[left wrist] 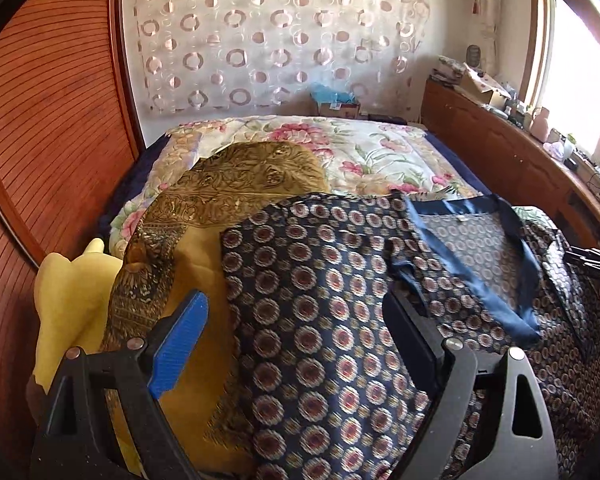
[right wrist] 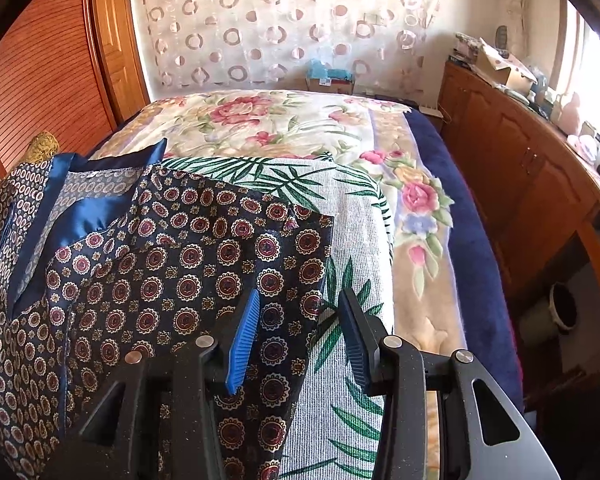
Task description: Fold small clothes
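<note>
Left claw (left wrist: 296, 344) gapes above the patterned top (left wrist: 320, 300); right claw (right wrist: 300, 336) straddles its hem ungripped, so the slick cloth may slip off the bed (right wrist: 480, 216).

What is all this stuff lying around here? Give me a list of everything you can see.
Patterned garment: one, navy with red-and-cream medallions and blue satin trim, spread on the near part of the bed.
Gold cloth: one, mustard with dark ornament, left of the garment.
Yellow plush item: one, pale yellow, far left by the wardrobe.
Leaf-print cloth: one, white with green leaves, under the garment's right edge.
Floral blanket: one, cream with pink flowers, covering the bed.
Curtain: one, sheer white with pink rings, on the back wall.
Wooden cabinet: one, brown, right of the bed, cluttered on top.
Left tool: one, black with blue pads, open above the garment.
Right tool: one, black with blue pads, open over the garment's right edge.
</note>
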Action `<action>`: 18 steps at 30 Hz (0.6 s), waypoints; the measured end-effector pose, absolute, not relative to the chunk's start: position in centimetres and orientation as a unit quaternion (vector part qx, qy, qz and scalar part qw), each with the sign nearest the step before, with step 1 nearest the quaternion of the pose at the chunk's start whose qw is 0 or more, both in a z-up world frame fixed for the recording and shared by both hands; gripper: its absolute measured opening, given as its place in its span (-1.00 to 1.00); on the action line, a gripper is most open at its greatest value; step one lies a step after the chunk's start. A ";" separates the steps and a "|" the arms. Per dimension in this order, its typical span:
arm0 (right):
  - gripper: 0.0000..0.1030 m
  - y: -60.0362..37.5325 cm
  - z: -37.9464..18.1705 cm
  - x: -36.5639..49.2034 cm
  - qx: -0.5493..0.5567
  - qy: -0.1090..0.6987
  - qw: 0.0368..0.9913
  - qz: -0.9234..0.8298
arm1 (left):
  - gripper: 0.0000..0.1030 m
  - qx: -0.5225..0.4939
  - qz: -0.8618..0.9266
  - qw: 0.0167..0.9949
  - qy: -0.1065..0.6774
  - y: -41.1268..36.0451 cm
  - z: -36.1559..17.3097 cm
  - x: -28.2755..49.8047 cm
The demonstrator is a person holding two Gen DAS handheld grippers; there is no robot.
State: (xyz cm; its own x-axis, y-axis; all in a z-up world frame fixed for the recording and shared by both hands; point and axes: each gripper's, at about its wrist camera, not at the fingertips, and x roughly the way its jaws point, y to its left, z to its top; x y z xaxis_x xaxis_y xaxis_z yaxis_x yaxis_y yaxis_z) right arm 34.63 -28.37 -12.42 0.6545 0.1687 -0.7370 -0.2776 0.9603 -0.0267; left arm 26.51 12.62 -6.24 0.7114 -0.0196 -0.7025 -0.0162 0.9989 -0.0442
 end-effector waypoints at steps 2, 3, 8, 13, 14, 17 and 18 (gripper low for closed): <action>-0.17 -28.3 -12.3 34.6 -0.073 0.397 0.907 0.121 | 0.74 -0.024 0.004 0.917 0.397 13.3 -6.8 27.7; -0.16 -28.4 -12.3 34.6 -0.072 0.397 0.907 0.121 | 0.74 -0.025 0.008 0.916 0.400 13.6 -7.0 28.0; -0.15 -28.6 -12.3 34.6 -0.068 0.397 0.907 0.124 | 0.73 -0.031 0.010 0.910 0.414 14.8 -7.5 29.9; -0.14 -28.5 -12.3 34.6 -0.070 0.397 0.907 0.122 | 0.31 -0.051 -0.012 0.905 0.423 15.8 -7.9 31.1; -0.14 -28.5 -12.3 34.6 -0.070 0.397 0.907 0.122 | 0.19 -0.057 -0.015 0.903 0.426 16.0 -8.0 31.3; -0.14 -28.5 -12.3 34.6 -0.071 0.397 0.907 0.122 | -0.05 -0.071 -0.014 0.900 0.429 16.6 -8.1 31.7; -0.14 -28.5 -12.3 34.6 -0.071 0.397 0.907 0.122 | -0.08 -0.073 -0.014 0.900 0.429 16.7 -8.2 31.8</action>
State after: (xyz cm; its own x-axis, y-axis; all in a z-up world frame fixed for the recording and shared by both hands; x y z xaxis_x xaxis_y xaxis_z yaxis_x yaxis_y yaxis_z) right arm 34.57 -28.53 -12.30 0.6554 0.1652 -0.7370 -0.2776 0.9602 -0.0317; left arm 31.78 16.74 -8.16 0.6310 -0.0876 -0.7708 -0.0371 0.9891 -0.1428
